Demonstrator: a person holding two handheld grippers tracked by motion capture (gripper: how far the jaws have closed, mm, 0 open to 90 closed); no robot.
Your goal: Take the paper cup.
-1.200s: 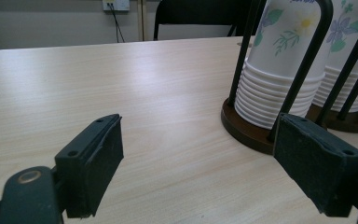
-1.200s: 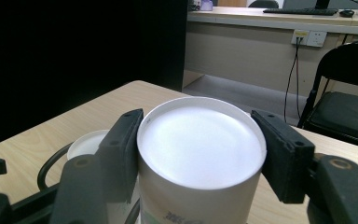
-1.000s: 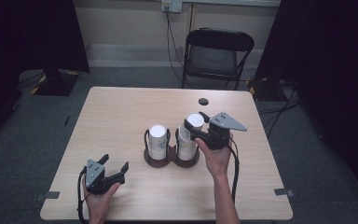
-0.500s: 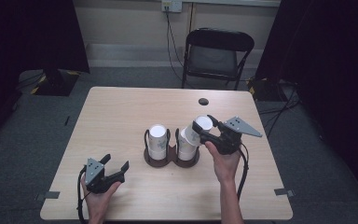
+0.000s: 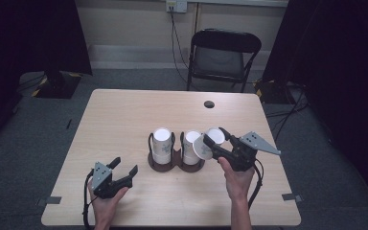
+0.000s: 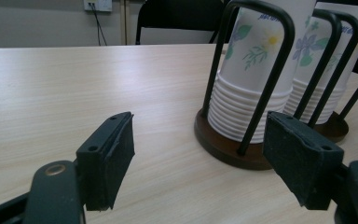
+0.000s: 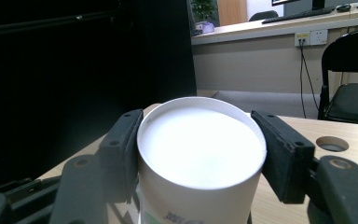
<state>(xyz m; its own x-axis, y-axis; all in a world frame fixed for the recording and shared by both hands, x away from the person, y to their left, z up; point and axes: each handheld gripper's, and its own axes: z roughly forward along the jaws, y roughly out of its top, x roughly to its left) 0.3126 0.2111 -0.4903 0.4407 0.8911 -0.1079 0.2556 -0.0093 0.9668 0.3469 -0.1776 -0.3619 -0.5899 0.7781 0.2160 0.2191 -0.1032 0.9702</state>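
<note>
High view: right gripper (image 5: pixel 210 142) is seen just right of the cup holder (image 5: pixel 175 163), jaws clamped on a single paper cup (image 5: pixel 202 145). The cup is lifted off the stacks and tipped, its white bottom turned toward the camera. Two cup stacks are kept in the holder near the table's middle: left stack (image 5: pixel 162 144) and right stack (image 5: pixel 190 146), each inside black wire loops on a dark round base. The held cup is seen just beside the right stack's top; contact cannot be told.

Right gripper view: the cup (image 7: pixel 200 161) is gripped at both sides by the black pads (image 7: pixel 123 154), its flat white end facing the lens, with green print at its lower edge. A round hole (image 7: pixel 332 143) in the table (image 7: pixel 354 135) is visible past it.

Left gripper (image 5: pixel 125 171) is held at the table's front left, well apart from the holder. Its jaws are spread wide with nothing between them, and have just been closing a little. In the left gripper view the holder base (image 6: pixel 223 144) and the flower-printed cups (image 6: pixel 256 56) are seen ahead between the pads (image 6: pixel 109 158).

A black chair (image 5: pixel 223 55) stands behind the table.
</note>
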